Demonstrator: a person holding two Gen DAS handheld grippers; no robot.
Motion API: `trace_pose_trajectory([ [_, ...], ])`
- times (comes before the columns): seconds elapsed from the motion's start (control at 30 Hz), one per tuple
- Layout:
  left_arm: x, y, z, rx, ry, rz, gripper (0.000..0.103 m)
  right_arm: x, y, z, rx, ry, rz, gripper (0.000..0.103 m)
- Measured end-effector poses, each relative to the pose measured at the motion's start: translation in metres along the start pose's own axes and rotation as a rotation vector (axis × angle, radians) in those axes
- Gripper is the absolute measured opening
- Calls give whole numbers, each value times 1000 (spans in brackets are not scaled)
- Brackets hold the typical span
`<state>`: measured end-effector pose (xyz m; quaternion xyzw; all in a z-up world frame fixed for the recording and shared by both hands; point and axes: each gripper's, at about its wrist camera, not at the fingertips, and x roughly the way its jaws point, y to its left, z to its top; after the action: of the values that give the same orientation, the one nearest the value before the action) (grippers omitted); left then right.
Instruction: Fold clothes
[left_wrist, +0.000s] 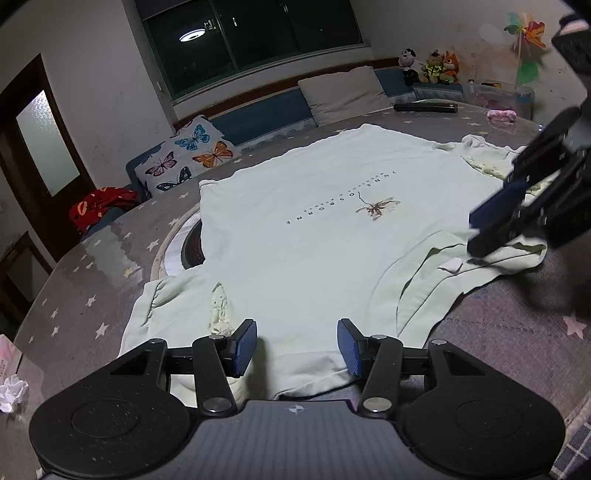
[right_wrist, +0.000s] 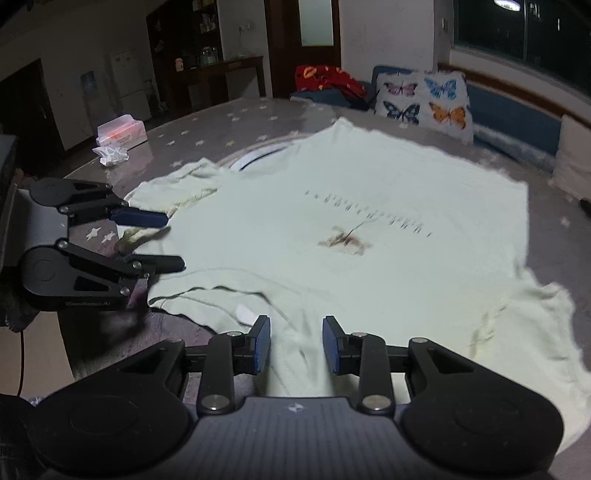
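Observation:
A pale green T-shirt (left_wrist: 295, 221) with a small insect print lies spread flat on the star-patterned tablecloth (left_wrist: 92, 280). My left gripper (left_wrist: 297, 347) hovers over the shirt's near edge by a crumpled sleeve (left_wrist: 221, 306). Its jaws stand open, with cloth under the gap but not pinched. In the right wrist view the same shirt (right_wrist: 369, 221) fills the middle. My right gripper (right_wrist: 295, 343) is open above the shirt's near edge close to the neckline, and nothing is pressed between its pads. The left gripper (right_wrist: 166, 240) shows at the left, straddling a sleeve cuff.
A turntable ring (left_wrist: 173, 243) peeks out from under the shirt. A tissue box (right_wrist: 120, 133) and a crumpled tissue (right_wrist: 110, 155) sit near the table's edge. A long black object (left_wrist: 424, 108) and a pink item (left_wrist: 500, 115) lie at the far side. A butterfly pillow (left_wrist: 184, 155) rests on the bench behind.

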<state>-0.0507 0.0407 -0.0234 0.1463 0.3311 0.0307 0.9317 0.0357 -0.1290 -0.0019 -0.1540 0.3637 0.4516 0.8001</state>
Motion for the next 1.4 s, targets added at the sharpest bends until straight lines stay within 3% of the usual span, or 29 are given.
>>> trace_pose_trajectory([
  [0.4, 19, -2, 41, -90, -18, -50, 59, -28, -3, -28, 70, 5, 23, 33],
  [0.47, 24, -8, 49, -86, -26, -57, 67, -39, -8, -31, 98, -11, 13, 34],
  [0.67, 34, -31, 69, -71, -39, -108, 83, -69, -44, -40, 234, -90, -142, 34],
  [0.93, 41, -70, 91, -16, -64, -183, 93, -82, -105, -64, 507, -134, -417, 34],
  [1.13, 51, -96, 105, 14, -62, -222, 103, -83, -131, -81, 674, -179, -450, 34],
  [1.33, 62, -113, 113, 15, -41, -251, 103, -83, -139, -88, 735, -224, -435, 32],
  [1.4, 65, -117, 114, 16, -36, -253, 103, -83, -140, -89, 743, -230, -428, 25],
])
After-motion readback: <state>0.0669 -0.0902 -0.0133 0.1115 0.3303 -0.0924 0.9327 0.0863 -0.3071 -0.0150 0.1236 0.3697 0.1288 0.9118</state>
